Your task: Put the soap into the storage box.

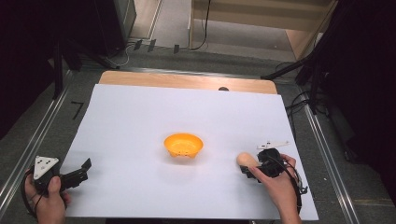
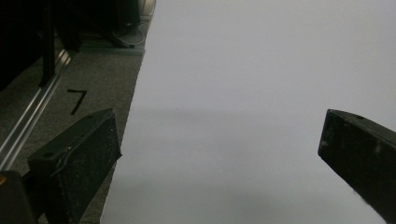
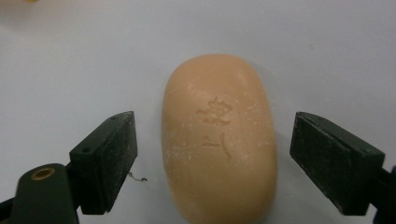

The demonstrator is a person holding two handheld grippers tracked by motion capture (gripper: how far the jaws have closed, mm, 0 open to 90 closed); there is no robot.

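Note:
A peach-coloured bar of soap with a stamped mark lies flat on the white sheet, at the right front in the high view. My right gripper is open around it, one jaw on each side, both apart from the soap. In the high view the right gripper sits just behind the soap, held by a hand. An orange bowl stands in the middle of the sheet. My left gripper rests open at the sheet's left front edge, and in its own view the left gripper has nothing between its jaws.
The white sheet covers a wooden table. Grey floor with metal rails runs along both sides. Black stands and cables are at the far right and far left. A black mark is on the floor left of the sheet.

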